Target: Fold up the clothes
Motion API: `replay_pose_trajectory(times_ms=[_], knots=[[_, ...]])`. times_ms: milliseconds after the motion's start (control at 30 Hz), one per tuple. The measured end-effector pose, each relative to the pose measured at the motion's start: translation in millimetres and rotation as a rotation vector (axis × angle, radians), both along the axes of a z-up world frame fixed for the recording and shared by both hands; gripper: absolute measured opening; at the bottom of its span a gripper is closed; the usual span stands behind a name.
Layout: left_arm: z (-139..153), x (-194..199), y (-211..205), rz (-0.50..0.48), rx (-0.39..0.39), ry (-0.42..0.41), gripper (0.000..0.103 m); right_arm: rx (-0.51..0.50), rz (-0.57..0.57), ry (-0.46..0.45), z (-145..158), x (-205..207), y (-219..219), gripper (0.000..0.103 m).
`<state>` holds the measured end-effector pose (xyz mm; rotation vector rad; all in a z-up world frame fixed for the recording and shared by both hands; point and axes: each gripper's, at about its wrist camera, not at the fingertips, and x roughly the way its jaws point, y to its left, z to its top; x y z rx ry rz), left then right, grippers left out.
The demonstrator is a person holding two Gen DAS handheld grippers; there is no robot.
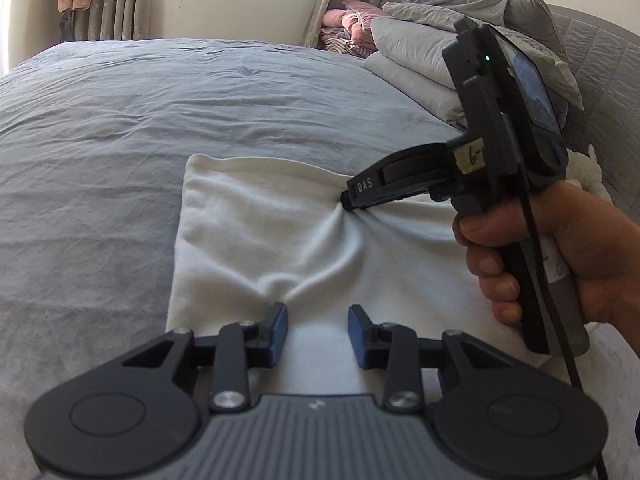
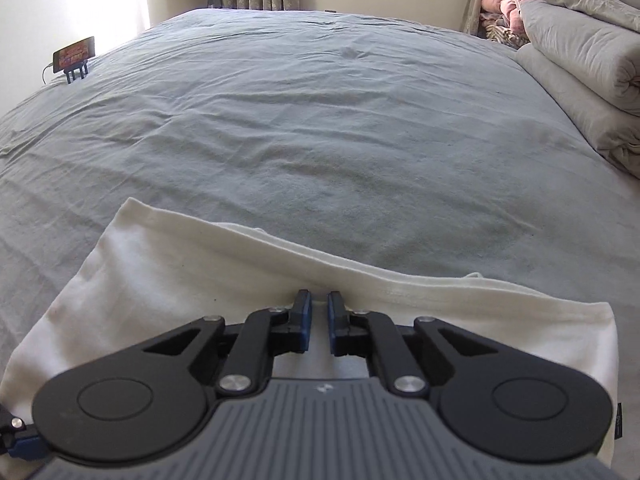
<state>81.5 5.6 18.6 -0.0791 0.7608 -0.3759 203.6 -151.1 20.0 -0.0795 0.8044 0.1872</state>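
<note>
While pinching white garment [image 1: 280, 232], "DAS"-marked right gripper [image 1: 347, 200]; left gripper [image 1: 318, 326] fingers wide.

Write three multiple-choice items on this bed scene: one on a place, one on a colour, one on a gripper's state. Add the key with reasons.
1. Where does the white garment lie?
A. on the grey bed sheet
B. on the folded bedding
C. on the windowsill

2. What colour are the pads on the left gripper?
A. red
B. blue
C. green

3. How does the right gripper stand?
A. wide open above the cloth
B. shut on the white garment
C. holding the phone

Key: 1 A, the sheet surrounds the garment on the far and left sides. 2 B, blue strips line both fingers. 3 B, creases fan out from its tips in the left wrist view.
</note>
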Motion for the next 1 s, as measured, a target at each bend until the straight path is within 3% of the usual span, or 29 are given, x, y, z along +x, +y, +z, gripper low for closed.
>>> replay_pose_trajectory(times_ms=[33, 67, 167, 300, 400, 533, 633, 800, 933, 1000], knots=[[1, 1, 2, -0.001, -0.011, 0.005, 0.035, 0.005, -0.017, -0.008, 4, -3, -1, 0.01], [3, 2, 5, -0.001, -0.024, 0.012, 0.035, 0.031, -0.031, -0.016, 11, -11, -3, 0.022], [7, 7, 14, 0.012, -0.069, 0.023, 0.035, 0.175, 0.065, -0.014, 27, -43, -7, 0.023], [1, 13, 24, 0.054, -0.109, 0.039, 0.034, 0.005, 0.059, 0.009, 9, -82, -3, 0.023], [-1, 16, 28, 0.069, -0.114, 0.05, 0.022, 0.043, 0.082, -0.046, 5, -117, -30, 0.029], [-5, 26, 46, 0.125, -0.19, 0.111, 0.005, 0.09, 0.145, -0.032, 6, -150, -70, 0.032], [-7, 28, 53, 0.142, -0.214, 0.12, 0.003, 0.093, 0.148, -0.006, 15, -156, -81, 0.033], [6, 19, 38, 0.125, -0.095, 0.068, 0.003, 0.108, 0.026, -0.006, 18, -159, -106, 0.031], [11, 14, 27, 0.108, 0.01, 0.041, 0.004, 0.16, -0.07, 0.036, 15, -154, -136, 0.018], [11, 13, 29, 0.113, 0.023, 0.038, 0.004, 0.169, -0.081, 0.065, 14, -154, -143, 0.016]])
